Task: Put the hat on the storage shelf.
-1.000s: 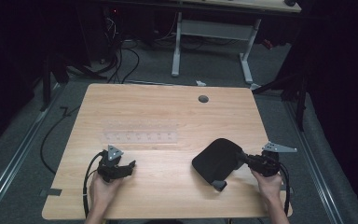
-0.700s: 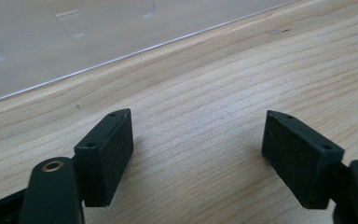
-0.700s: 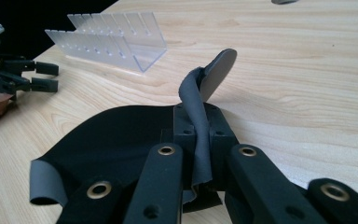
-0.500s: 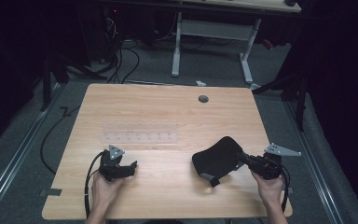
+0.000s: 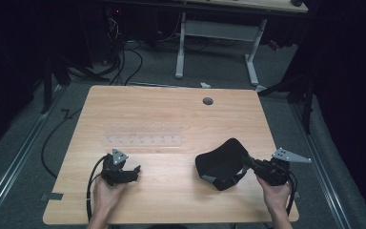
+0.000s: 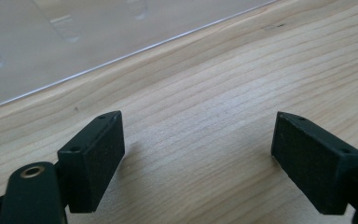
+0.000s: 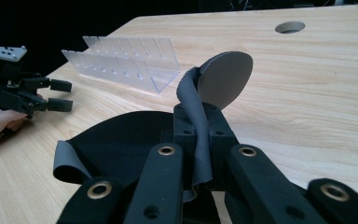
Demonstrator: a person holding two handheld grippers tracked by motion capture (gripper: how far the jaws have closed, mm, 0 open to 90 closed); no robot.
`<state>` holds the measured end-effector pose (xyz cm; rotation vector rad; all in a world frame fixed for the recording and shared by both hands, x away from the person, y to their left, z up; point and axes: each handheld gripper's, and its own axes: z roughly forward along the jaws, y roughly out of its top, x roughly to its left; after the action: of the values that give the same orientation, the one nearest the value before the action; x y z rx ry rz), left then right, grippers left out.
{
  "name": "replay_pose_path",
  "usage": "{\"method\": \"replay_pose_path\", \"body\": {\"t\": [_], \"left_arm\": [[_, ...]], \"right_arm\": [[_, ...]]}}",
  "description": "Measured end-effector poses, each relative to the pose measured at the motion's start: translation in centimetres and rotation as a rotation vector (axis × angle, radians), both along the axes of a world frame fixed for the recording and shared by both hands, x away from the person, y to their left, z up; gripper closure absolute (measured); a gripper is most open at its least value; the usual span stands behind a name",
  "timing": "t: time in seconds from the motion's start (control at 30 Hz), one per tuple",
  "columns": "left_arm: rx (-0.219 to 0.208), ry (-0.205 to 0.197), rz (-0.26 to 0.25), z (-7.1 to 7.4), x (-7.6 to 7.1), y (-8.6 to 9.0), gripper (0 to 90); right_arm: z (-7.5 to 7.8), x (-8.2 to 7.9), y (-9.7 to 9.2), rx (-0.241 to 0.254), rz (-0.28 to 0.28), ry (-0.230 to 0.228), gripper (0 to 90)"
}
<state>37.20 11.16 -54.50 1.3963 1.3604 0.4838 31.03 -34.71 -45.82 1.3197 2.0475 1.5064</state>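
Note:
A floppy black pad (image 5: 221, 162) with a grey underside lies on the right half of the wooden table (image 5: 171, 109). My right gripper (image 5: 246, 163) is shut on its right edge. In the right gripper view the pad (image 7: 116, 140) bends upward, and its grey edge (image 7: 223, 77) stands folded between the jaws of my right gripper (image 7: 200, 122). My left gripper (image 5: 134, 172) rests open near the front left of the table, holding nothing. In the left gripper view my left gripper (image 6: 199, 161) has its jaws wide apart over bare wood. The right gripper view shows this left gripper (image 7: 69, 95) far off at the left.
A clear plastic slotted rack (image 5: 143, 135) lies at the table's middle left, just beyond the left gripper; the rack (image 7: 126, 60) and its edge (image 6: 51, 42) appear in both gripper views. A round cable hole (image 5: 208, 101) sits near the far edge. Another desk (image 5: 219, 28) and cables stand beyond the table.
The right gripper has pulled slightly to the right with the pad's edge, and the pad curls up more. The left gripper has stayed put.

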Motion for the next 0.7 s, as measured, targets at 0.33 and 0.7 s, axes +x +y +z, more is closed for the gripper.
{"method": "replay_pose_path", "body": {"t": [0.33,0.7], "left_arm": [[-0.028,-0.064,-0.104,1.6,-1.9,-1.2,20.0],[-0.073,-0.128,-0.258,4.4,-4.0,-3.6,22.6]], "right_arm": [[1.0,-0.3,1.2,0.025,0.018,-0.012,86.5],[1.4,-0.4,2.2,0.065,0.040,-0.015,86.5]]}}
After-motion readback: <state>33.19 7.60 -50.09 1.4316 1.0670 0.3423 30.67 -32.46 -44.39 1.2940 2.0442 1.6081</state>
